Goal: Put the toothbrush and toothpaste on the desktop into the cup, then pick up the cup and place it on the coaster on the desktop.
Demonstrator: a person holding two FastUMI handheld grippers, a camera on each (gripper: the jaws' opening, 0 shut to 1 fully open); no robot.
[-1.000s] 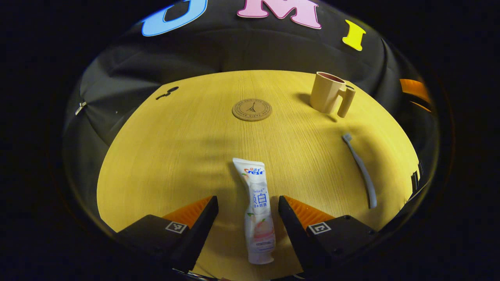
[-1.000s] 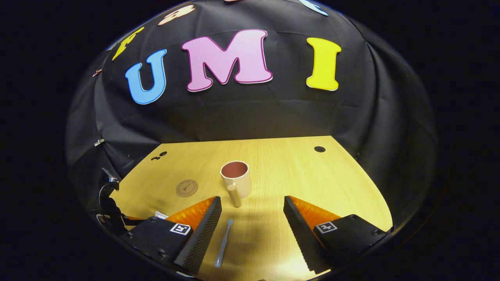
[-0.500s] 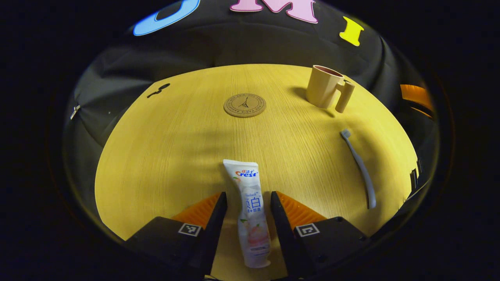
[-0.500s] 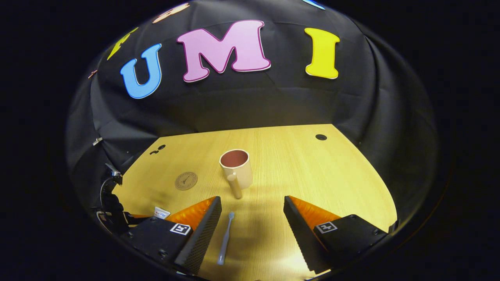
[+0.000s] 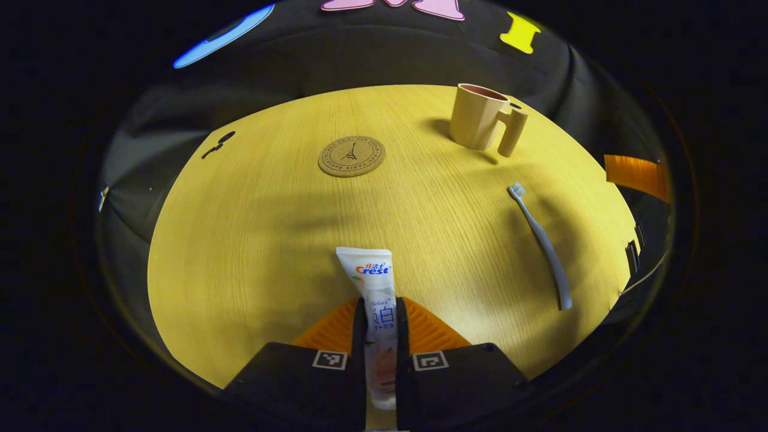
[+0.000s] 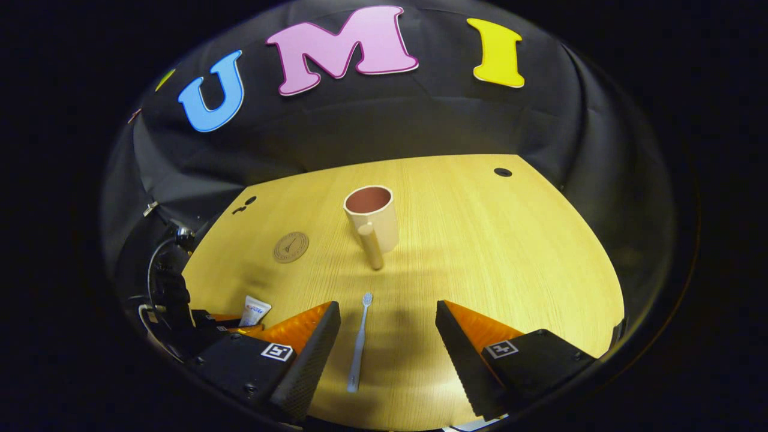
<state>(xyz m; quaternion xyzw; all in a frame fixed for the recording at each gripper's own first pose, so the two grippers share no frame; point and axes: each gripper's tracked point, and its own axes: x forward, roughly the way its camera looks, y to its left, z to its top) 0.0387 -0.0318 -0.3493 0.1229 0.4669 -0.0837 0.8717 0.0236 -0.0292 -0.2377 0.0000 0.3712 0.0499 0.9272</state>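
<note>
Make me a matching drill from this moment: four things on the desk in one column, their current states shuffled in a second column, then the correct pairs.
Things:
1. White toothpaste tube
2. Grey-blue plastic toothbrush
3. Beige handled plastic cup
4. Round brown cork coaster

States:
A. Standing upright with nothing in it
B. Lying flat between the open right tongs, untouched
C. Bare, nothing on top
D. Pinched between the left tongs

Pairs: 1-D, 2-B, 3-A, 4-C

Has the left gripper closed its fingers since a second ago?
Yes. The left gripper has closed onto the toothpaste, which lies on the desktop; before, both fingers stood well clear of the tube.
</note>
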